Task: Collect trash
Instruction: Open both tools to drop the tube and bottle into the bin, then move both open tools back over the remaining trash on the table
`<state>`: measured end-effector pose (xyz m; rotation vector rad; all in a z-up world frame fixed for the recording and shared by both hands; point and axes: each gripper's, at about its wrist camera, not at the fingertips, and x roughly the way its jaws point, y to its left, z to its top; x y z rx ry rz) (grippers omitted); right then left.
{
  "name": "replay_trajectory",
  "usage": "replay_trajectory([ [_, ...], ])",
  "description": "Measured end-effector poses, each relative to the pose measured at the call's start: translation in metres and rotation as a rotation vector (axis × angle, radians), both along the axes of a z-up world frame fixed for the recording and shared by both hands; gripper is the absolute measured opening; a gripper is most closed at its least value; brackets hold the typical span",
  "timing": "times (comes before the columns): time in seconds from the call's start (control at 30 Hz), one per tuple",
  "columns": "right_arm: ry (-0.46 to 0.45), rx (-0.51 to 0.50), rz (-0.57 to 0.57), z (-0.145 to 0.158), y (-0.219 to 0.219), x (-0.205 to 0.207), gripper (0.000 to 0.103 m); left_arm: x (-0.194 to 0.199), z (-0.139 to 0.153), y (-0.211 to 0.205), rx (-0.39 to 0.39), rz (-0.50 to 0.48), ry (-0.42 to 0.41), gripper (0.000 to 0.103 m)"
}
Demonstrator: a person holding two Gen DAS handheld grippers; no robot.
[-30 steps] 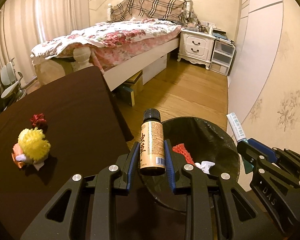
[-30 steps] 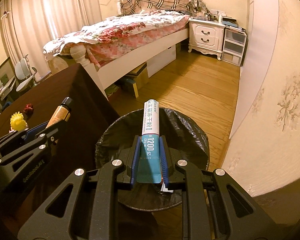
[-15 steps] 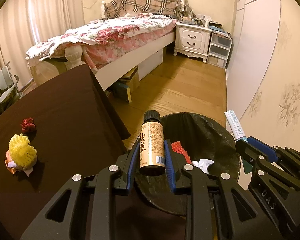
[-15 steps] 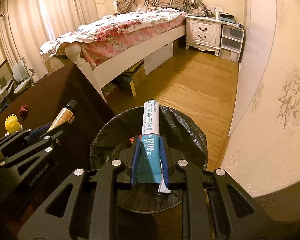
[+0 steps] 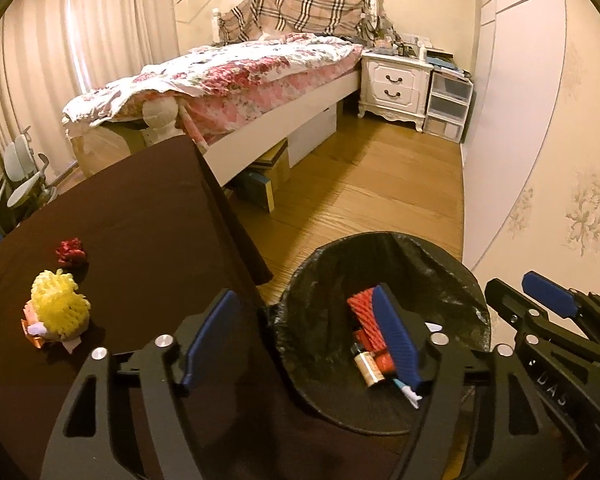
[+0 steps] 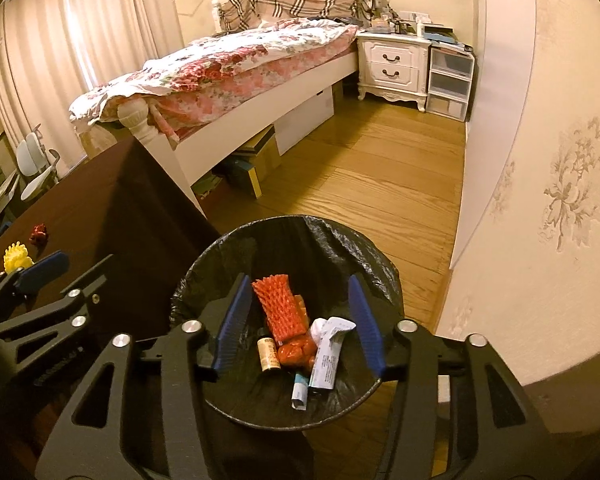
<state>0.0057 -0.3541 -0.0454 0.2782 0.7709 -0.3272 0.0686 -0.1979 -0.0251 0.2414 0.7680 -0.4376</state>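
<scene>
Both claws, left claw (image 5: pixel 304 336) and right claw (image 6: pixel 300 322), wide open, empty, bottle (image 6: pixel 269 354) in bin (image 6: pixel 340 236), cap toward bed (image 6: pixel 236 68)

Left wrist view: above the table (image 5: pixel 140 220) edge, angled down, facing the bed (image 5: pixel 240 76). Right wrist view: directly over the bin (image 6: pixel 340 240), close, same heading. Shared: bin (image 5: pixel 440 256), table (image 6: pixel 92 208), bed (image 6: pixel 228 64).
</scene>
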Motion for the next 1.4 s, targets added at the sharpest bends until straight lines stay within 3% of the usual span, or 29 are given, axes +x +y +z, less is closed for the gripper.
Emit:
replay_trajectory([
  [0.17, 0.0, -0.005, 0.002, 0.001, 0.002, 0.002, 0.062, -0.001, 0.002, 0.007, 0.037, 0.033, -0.038, 0.078],
  [0.53, -0.002, -0.007, 0.048, 0.008, 0.025, 0.007, 0.063, 0.0, 0.007, 0.054, 0.039, 0.129, -0.036, 0.078],
  [1.4, -0.03, -0.011, 0.448, 0.038, 0.191, 0.074, 0.063, 0.011, 0.01, 0.23, 0.052, 0.487, -0.016, 0.078],
])
